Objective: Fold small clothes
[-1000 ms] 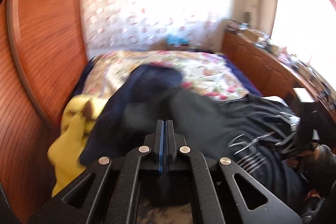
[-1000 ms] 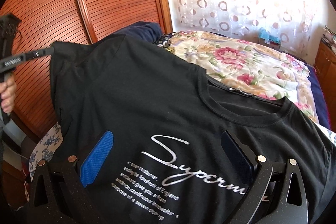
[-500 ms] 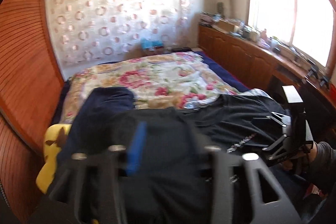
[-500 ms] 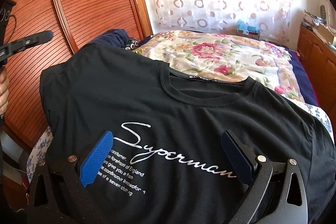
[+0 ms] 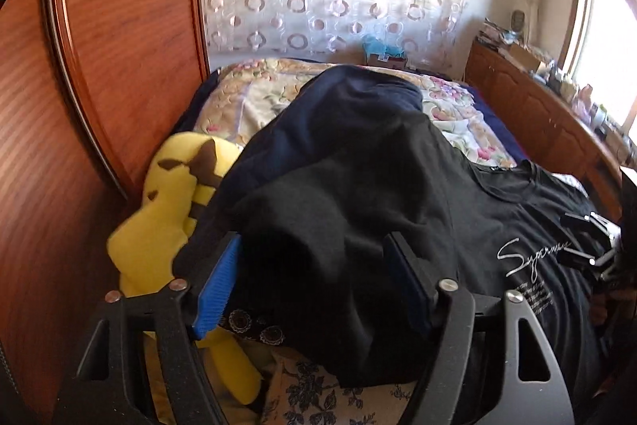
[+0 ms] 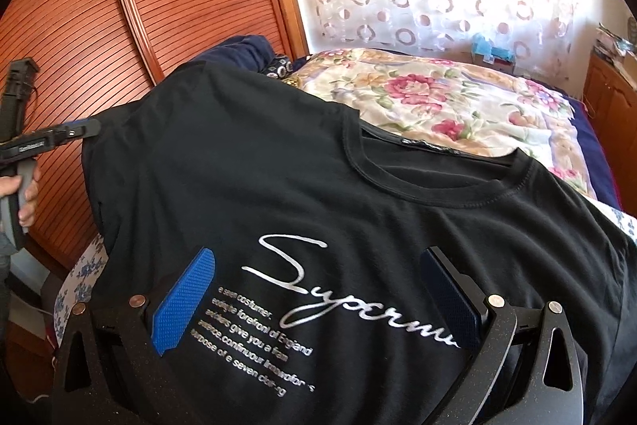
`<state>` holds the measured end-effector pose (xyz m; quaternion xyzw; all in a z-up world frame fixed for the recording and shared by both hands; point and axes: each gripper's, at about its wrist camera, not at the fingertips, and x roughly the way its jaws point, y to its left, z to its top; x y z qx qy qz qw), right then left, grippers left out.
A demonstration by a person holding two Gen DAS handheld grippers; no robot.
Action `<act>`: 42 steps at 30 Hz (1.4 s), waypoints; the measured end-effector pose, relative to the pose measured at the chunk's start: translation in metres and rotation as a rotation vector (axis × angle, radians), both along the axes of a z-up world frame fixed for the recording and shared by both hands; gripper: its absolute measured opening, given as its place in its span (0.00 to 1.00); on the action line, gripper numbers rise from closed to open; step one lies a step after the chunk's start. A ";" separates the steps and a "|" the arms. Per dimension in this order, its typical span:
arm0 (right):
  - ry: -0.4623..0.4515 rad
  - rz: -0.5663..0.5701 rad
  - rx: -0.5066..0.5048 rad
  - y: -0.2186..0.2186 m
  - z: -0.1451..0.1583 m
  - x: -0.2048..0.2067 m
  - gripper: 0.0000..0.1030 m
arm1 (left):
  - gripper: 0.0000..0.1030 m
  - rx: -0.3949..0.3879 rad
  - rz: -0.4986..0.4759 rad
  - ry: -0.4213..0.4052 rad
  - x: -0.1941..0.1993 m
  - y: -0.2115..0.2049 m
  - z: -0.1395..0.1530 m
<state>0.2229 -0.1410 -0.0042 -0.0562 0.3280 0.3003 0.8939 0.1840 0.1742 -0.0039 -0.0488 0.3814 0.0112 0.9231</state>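
A black T-shirt (image 6: 318, 186) with white script print lies spread front-up on the bed; it also shows in the left wrist view (image 5: 497, 226). Its left sleeve end (image 5: 330, 218) bulges up between the fingers of my left gripper (image 5: 314, 281), which is open with the cloth loose between the blue pads. My right gripper (image 6: 314, 297) is open just above the chest print, holding nothing. The left gripper also shows in the right wrist view (image 6: 59, 136) at the shirt's far left edge.
A yellow plush toy (image 5: 167, 210) and a navy garment (image 5: 350, 98) lie at the shirt's left side. The floral bedspread (image 6: 438, 98) stretches beyond the collar. A red-brown slatted wardrobe (image 6: 139, 6) stands on the left, a wooden cabinet (image 5: 537, 114) on the right.
My left gripper was shut on the sleeve a second ago and has opened, letting the cloth go. The right gripper stayed open and shifted slightly over the print.
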 end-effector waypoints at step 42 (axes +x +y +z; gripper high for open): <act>0.054 0.130 0.031 0.031 0.018 0.040 0.59 | 0.69 0.004 -0.164 -0.076 -0.030 -0.079 0.003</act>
